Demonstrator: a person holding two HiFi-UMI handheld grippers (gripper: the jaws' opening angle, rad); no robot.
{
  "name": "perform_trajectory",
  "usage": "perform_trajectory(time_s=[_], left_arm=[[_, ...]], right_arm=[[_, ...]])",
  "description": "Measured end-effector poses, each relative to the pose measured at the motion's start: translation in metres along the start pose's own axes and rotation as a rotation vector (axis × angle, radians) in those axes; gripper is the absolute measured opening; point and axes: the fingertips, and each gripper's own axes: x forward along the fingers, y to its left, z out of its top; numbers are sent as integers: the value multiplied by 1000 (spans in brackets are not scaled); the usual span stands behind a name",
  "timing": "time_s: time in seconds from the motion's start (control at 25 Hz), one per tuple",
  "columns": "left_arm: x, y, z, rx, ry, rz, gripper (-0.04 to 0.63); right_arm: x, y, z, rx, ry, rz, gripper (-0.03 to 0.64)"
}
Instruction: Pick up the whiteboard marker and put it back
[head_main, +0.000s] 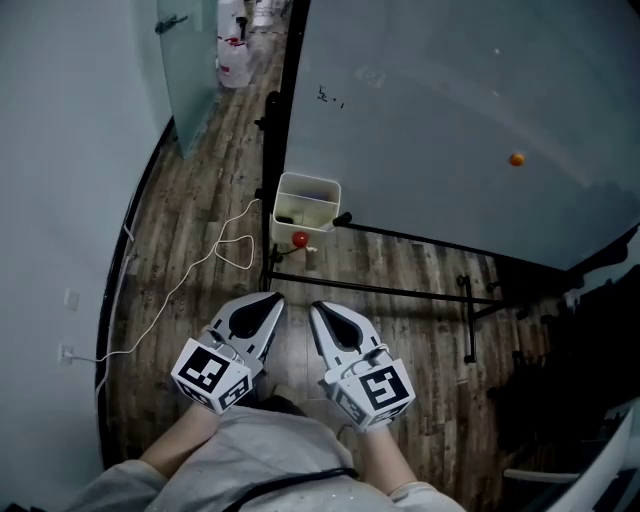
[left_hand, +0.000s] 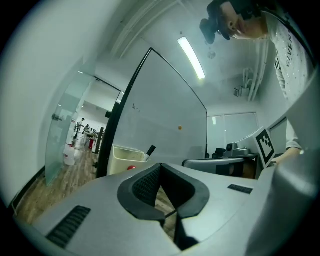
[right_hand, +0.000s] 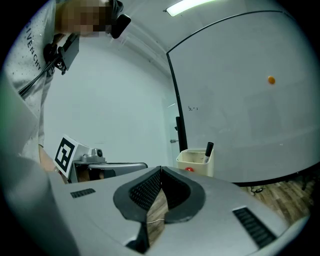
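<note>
1. Left claw (left_hand: 160, 166) is pressed together with nothing in it. Right claw (right_hand: 160, 171) is the same, tips touching and empty (they sit side by side, pointing roughly level).
2. Ahead of both claws, well apart from the tips, a cream bin (head_main: 308, 186) hangs at the whiteboard's (head_main: 450, 110) lower corner.
3. The whiteboard marker (right_hand: 208, 151) stands tilted in that bin, black cap up.
4. A red blob (head_main: 300, 239) sits on the bin's claw-facing side.
5. An orange dot (head_main: 516, 159) is on the board, far off to the right claw's right.

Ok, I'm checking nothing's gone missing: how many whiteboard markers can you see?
1. A black-capped marker stands tilted in the cream box at the lower left corner of the whiteboard. More could lie hidden inside the box.
</note>
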Motion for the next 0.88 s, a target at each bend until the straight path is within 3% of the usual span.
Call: perform_trajectory(time_s=[0.28, 0.88], left_arm=[[-19, -7, 4, -7, 13, -112, 12], [-99, -16, -2, -29, 42, -188, 12]], right_arm=[[-6, 33, 0, 5, 9, -89, 20], [-30, 109, -6, -5, -6, -212, 20]])
